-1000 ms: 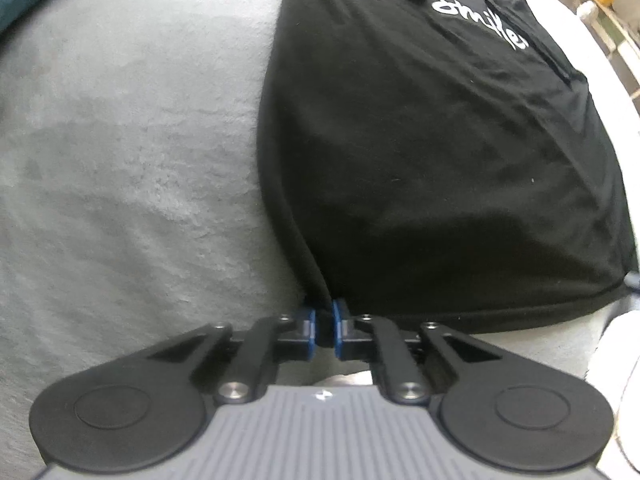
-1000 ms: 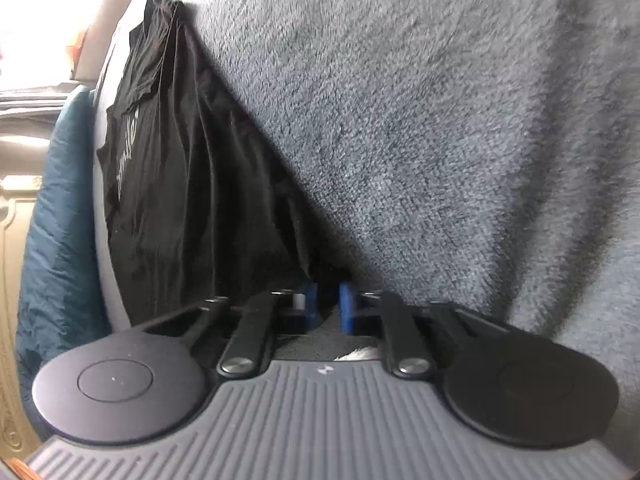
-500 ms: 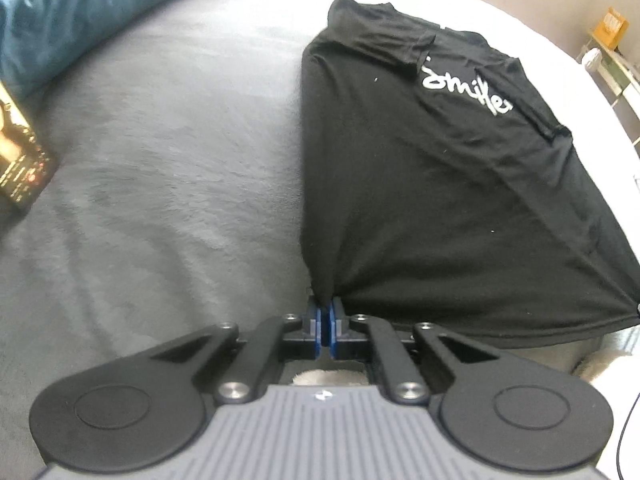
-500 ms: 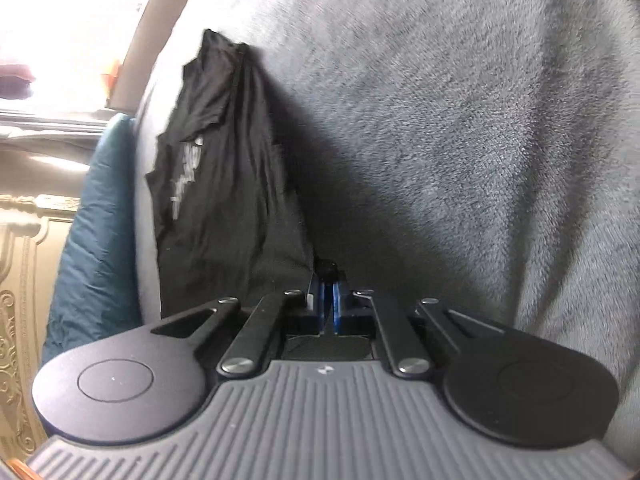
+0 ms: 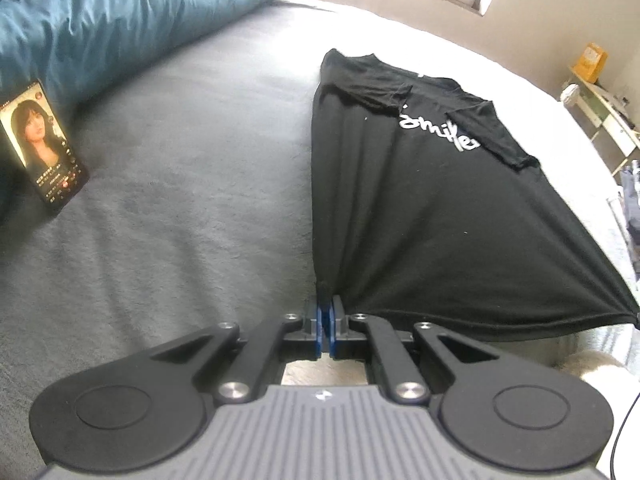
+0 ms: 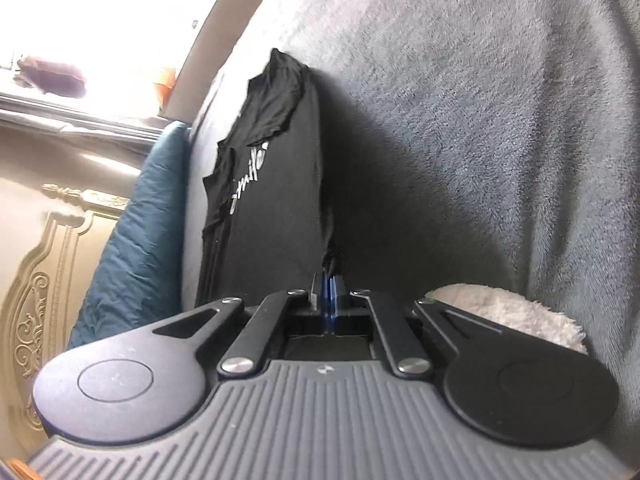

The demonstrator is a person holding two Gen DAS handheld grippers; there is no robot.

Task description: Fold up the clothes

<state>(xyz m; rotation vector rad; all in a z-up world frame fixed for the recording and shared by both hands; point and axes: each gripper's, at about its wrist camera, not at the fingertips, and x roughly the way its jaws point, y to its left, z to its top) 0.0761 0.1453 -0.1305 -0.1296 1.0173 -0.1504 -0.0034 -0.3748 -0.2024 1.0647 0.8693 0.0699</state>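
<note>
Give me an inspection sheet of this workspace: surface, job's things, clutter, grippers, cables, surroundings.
Surface: grey fleece blanket over a bed.
Job's things: black T-shirt with white lettering, sleeves folded in, bottom hem lifted off the blanket at both corners.
Clutter: smartphone with lit screen propped upright at the teal pillow; white fluffy item.
Grippers: left gripper shut on one hem corner; right gripper shut on the other.
Cables: thin dark cable at the edge.
Surroundings: carved headboard, bright window.

White cursive lettering, partly covered by folded sleeves, reads roughly "smile" across the chest of the black cotton T-shirt [image 5: 432,208].
</note>
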